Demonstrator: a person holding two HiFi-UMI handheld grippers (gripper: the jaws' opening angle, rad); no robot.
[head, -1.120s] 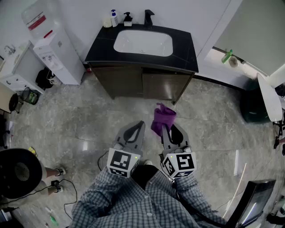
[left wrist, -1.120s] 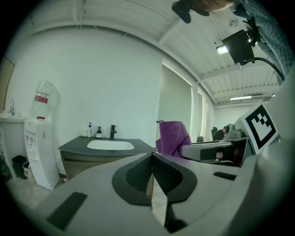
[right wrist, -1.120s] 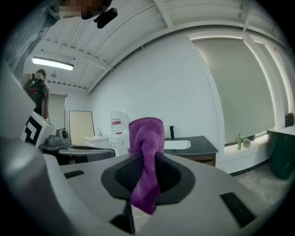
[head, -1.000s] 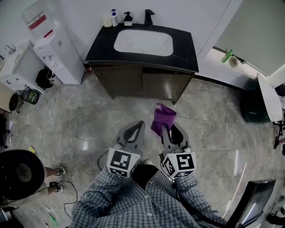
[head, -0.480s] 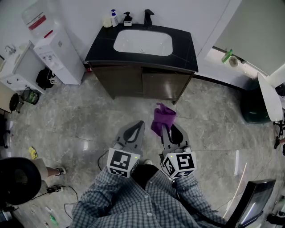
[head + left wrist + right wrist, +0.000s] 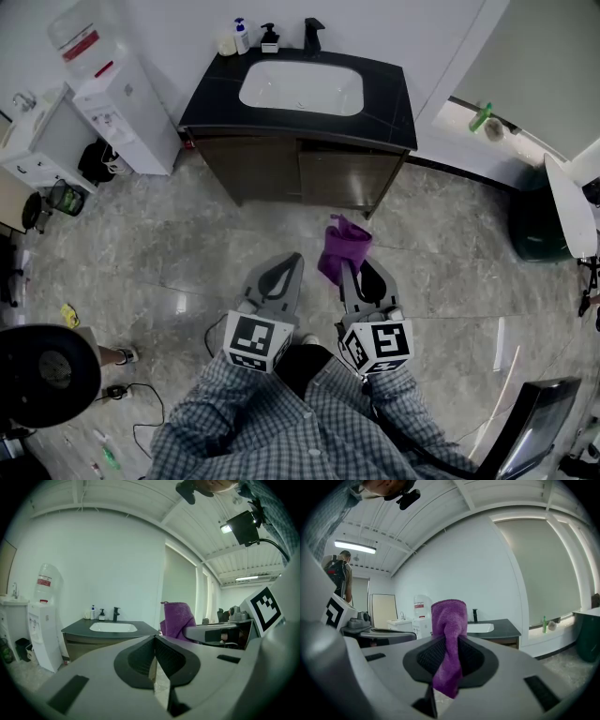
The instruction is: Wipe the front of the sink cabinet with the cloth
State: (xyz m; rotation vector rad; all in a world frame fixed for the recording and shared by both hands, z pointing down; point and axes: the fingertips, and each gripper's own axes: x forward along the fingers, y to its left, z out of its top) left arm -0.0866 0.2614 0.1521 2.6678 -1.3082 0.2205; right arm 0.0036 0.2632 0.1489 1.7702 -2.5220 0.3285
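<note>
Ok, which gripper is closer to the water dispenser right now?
Left. The left gripper is on the water dispenser's side, though well back from it. The right gripper, holding the purple cloth, is farther across.

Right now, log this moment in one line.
left tongs: shut, empty | right tongs: shut on purple cloth | sink cabinet: untouched

Sleeves of a blue-grey checked shirt [image 6: 234, 417]. Left gripper [image 6: 296, 261] and right gripper [image 6: 354, 270]: pale grey moulded plastic, dark ribbed pads [image 6: 140, 658]. Each carries a white cube with black square markers [image 6: 255, 341], tiny green lights. Thin black cable [image 6: 405, 448] at right sleeve.
</note>
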